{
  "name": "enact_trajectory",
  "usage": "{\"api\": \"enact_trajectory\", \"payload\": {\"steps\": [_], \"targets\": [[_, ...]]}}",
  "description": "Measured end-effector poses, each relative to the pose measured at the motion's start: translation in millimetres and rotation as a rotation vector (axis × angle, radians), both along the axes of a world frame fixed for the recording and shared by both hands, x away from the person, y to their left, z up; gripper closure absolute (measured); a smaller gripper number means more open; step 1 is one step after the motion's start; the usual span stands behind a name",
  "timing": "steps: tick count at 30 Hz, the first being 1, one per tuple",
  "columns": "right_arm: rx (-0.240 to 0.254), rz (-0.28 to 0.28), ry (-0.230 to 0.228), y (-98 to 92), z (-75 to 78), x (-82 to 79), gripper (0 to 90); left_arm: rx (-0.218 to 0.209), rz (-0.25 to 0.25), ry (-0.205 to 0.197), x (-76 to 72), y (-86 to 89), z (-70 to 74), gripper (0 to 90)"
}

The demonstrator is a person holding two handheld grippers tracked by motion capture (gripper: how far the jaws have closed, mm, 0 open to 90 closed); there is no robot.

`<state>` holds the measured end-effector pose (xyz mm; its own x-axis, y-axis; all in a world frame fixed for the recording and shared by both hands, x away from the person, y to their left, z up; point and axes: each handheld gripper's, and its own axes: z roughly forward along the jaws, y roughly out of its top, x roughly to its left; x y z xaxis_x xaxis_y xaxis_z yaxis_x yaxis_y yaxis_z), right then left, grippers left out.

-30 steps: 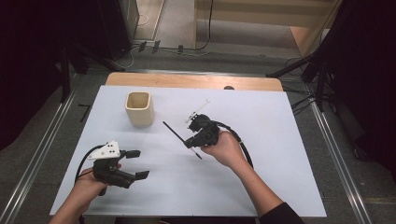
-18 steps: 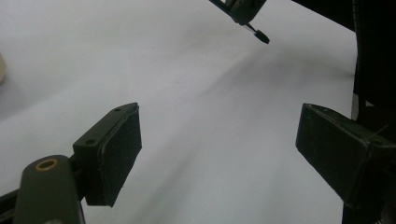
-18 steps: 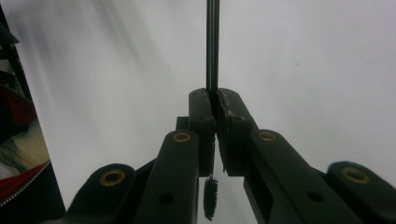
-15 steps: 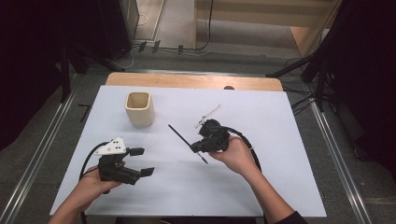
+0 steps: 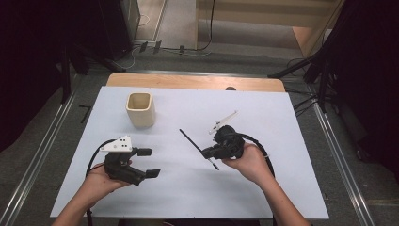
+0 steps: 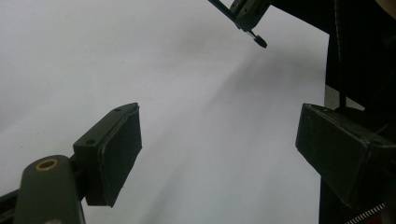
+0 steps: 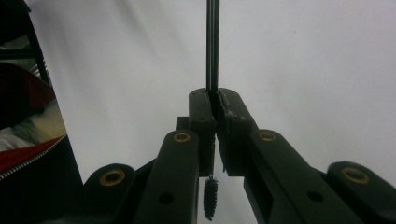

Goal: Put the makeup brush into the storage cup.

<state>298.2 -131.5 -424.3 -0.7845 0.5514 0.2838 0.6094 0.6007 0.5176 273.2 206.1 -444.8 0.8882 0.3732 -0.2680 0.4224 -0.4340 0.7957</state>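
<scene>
My right gripper (image 5: 206, 152) hovers over the middle right of the white table (image 5: 291, 122), shut on a thin black brush (image 5: 190, 140) with a small bristle tip. In the right gripper view the jaws (image 7: 215, 100) meet on the rod, which runs straight on ahead; the bristle tip (image 7: 210, 198) pokes out behind the pads. My left gripper (image 5: 147, 162) is held at the front left, open, with nothing between its pads (image 6: 116, 149). In the left gripper view the bristle tip (image 6: 259, 41) hangs at the top. A beige cup (image 5: 140, 109) stands upright at the back left.
A wooden strip (image 5: 195, 81) borders the table's far edge. Metal rails (image 5: 42, 155) run along the floor on both sides, with dark stands (image 5: 324, 70) behind. Bare white surface lies between the two grippers and in front of the cup.
My right gripper has carried the brush to the right and a little nearer the person. The left gripper has drifted slightly right, still open.
</scene>
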Motion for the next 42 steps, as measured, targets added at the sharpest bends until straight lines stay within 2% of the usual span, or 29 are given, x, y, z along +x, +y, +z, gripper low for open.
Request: {"api": "enact_trajectory", "payload": {"steps": [5, 13, 23, 26, 32, 38, 40, 42], "targets": [[-0.016, 0.002, 0.002, -7.1, -1.4, -5.0, 86.5, 0.014, -0.012, 0.015, 2.4, -6.6, 0.4, 14.8], [-0.044, 0.036, 0.008, -7.5, -4.8, -9.8, 86.5, 0.047, -0.033, 0.009, 6.8, -18.4, 2.9, 14.8], [-0.119, 0.126, 0.019, 4.0, -11.8, -7.6, 86.5, 0.078, -0.058, 0.007, 11.8, -31.3, 10.4, 14.8], [-0.157, 0.166, 0.018, 6.2, -13.3, -6.4, 86.5, 0.09, -0.067, 0.002, 13.3, -35.2, 10.7, 14.8], [-0.228, 0.238, 0.022, 14.4, -10.4, -5.2, 86.5, 0.11, -0.089, 0.009, 15.7, -41.3, 11.7, 14.9], [-0.259, 0.295, 0.021, 23.5, -5.9, -1.5, 86.5, 0.134, -0.103, 0.007, 16.1, -46.1, 13.3, 14.8], [-0.275, 0.31, 0.028, 26.9, -4.7, -1.6, 86.5, 0.157, -0.114, -0.001, 16.6, -47.5, 13.8, 14.8], [-0.295, 0.336, 0.023, 30.7, -4.1, -1.7, 86.5, 0.161, -0.115, 0.008, 16.6, -49.2, 14.3, 14.8]]}}
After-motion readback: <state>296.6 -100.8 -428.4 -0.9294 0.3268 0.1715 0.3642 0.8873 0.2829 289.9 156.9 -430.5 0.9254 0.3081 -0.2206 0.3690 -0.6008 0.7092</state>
